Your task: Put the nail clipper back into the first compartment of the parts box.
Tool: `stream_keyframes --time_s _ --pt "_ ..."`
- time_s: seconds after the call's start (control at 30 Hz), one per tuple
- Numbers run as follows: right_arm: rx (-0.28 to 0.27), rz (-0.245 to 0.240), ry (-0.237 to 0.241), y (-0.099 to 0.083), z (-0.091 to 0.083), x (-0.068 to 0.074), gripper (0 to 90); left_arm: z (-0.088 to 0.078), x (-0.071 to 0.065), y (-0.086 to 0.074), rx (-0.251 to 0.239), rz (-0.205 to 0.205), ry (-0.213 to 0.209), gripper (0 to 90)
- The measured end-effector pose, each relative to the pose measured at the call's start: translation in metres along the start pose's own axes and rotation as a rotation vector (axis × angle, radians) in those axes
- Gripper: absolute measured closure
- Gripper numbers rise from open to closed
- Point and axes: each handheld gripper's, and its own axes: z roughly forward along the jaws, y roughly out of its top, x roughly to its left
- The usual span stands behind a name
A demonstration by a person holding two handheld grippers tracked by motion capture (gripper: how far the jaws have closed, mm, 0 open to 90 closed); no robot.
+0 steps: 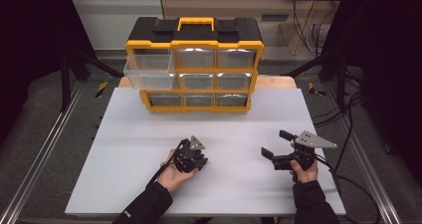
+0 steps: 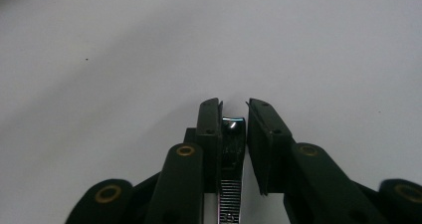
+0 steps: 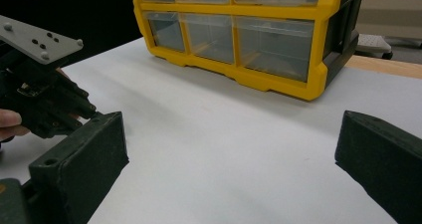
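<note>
A small metal nail clipper (image 2: 233, 149) lies lengthwise between the black jaws of my left gripper (image 2: 234, 104), which is shut on it just over the white table. The left jaw presses its side; a thin sliver of light shows by the right jaw. In the high view the left gripper (image 1: 197, 163) points down at the tabletop near the middle front, held by a hand. My right gripper (image 1: 272, 143) hovers to the right, open and with nothing in it. The right gripper view shows its two jaws (image 3: 231, 129) set wide apart.
A yellow and black drawer organizer (image 1: 194, 45) stands at the back of the white table (image 1: 149, 134), its clear top-left drawer (image 1: 149, 69) pulled out. Its lower drawers (image 3: 268, 45) appear shut. Cables trail off to the right. Metal rails flank the table.
</note>
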Motion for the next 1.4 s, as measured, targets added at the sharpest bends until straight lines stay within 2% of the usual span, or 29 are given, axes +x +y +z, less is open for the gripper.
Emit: stream_keyframes --time_s 0.67,0.8,1.03,1.4 --pt "-0.002 0.001 0.001 0.000 0.000 0.000 0.5 -0.004 0.002 0.002 0.004 -0.016 -0.004 78.8" --pt "-0.002 0.001 0.005 0.000 0.000 0.000 0.5 -0.009 0.002 0.003 -0.013 -0.019 0.004 78.9" --pt "0.000 0.001 0.004 0.000 0.000 0.000 0.5 -0.020 0.006 0.006 -0.031 -0.033 -0.004 79.0" --pt "0.005 -0.001 0.004 0.000 0.001 0.000 0.5 -0.042 0.014 0.009 -0.094 -0.055 -0.006 79.0"
